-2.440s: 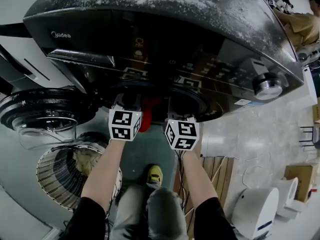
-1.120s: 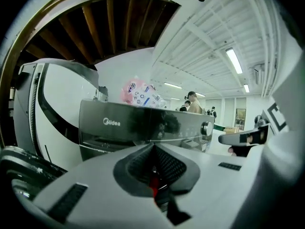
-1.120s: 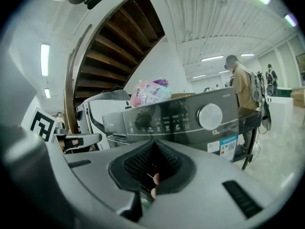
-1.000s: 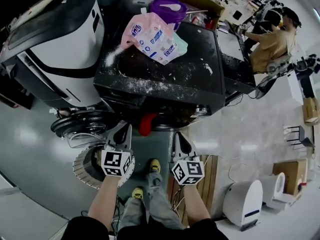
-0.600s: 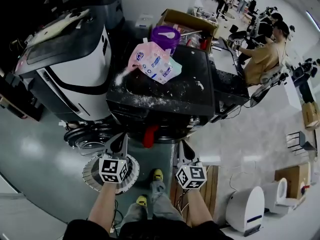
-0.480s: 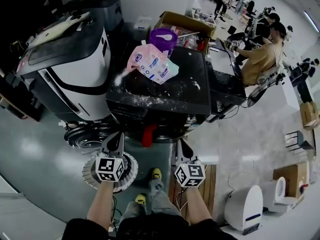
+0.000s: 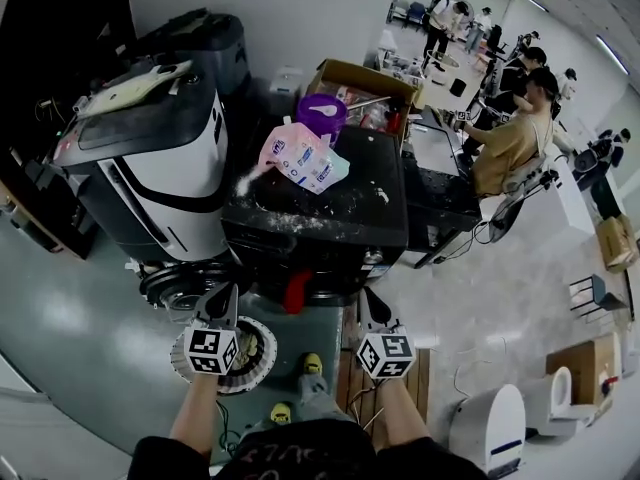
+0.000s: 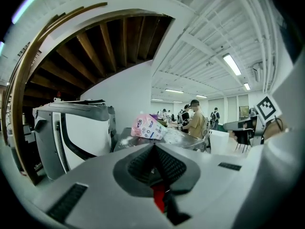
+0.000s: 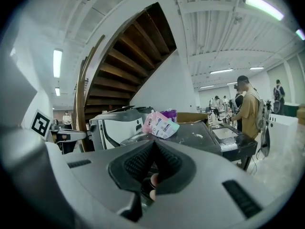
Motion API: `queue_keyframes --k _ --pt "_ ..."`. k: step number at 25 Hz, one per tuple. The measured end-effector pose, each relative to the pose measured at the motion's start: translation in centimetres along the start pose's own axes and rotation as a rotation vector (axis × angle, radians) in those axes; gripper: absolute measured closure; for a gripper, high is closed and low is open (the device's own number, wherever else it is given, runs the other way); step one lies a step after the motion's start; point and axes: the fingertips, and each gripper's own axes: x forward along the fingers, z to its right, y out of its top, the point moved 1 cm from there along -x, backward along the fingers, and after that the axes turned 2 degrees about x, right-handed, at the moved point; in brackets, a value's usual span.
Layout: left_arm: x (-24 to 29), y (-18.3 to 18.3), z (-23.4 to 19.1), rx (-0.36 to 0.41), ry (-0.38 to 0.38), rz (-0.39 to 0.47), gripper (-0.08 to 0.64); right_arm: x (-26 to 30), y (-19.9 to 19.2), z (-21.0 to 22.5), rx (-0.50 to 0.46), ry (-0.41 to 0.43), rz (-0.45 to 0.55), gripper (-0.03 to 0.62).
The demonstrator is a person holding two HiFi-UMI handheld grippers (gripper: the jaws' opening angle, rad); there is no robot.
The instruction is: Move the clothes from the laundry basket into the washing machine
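Observation:
In the head view the black washing machine (image 7: 320,218) stands in the middle, its top dusted with white powder. A red garment (image 7: 296,290) hangs out of its front opening, and its round door (image 7: 180,283) is swung open to the left. The round white laundry basket (image 7: 250,353) sits on the floor below my left gripper (image 7: 226,293). My right gripper (image 7: 366,298) is level with the left one, both short of the machine's front. Each has its jaws together with nothing held. The left gripper (image 8: 153,144) and right gripper (image 9: 153,142) both look over the machine's top.
A white and black machine (image 7: 150,158) stands left of the washer. On the washer lie a pink bag (image 7: 300,153) and a purple tub (image 7: 322,113). People (image 7: 505,138) sit at desks to the right. A white appliance (image 7: 490,423) stands at the bottom right, near my yellow shoe (image 7: 312,363).
Both grippers have risen and drawn back from the washer's opening, still shut. The head view has lifted, so the washer and basket look smaller and more of the room shows.

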Motion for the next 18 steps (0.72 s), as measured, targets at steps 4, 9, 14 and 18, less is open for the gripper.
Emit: queue_keyframes --k 4,9,14,18 --pt "-1.3 2.2 -0.8 0.017 0.026 0.031 0.549 -0.6 1.1 -0.7 -0.004 -0.003 0.014 0.589" --pt "-3.3 4.2 -1.4 0.022 0.050 0.063 0.549 -1.5 1.9 -1.5 0.024 0.000 0.032 0.589" --pt "-5.6 5.3 -1.6 0.017 0.074 0.096 0.549 -2.9 2.2 -1.6 0.035 -0.016 0.040 0.589" --pt "-6.7 5.8 -2.0 0.023 0.087 0.113 0.549 -3.7 2.8 -1.9 0.006 -0.026 0.045 0.589"
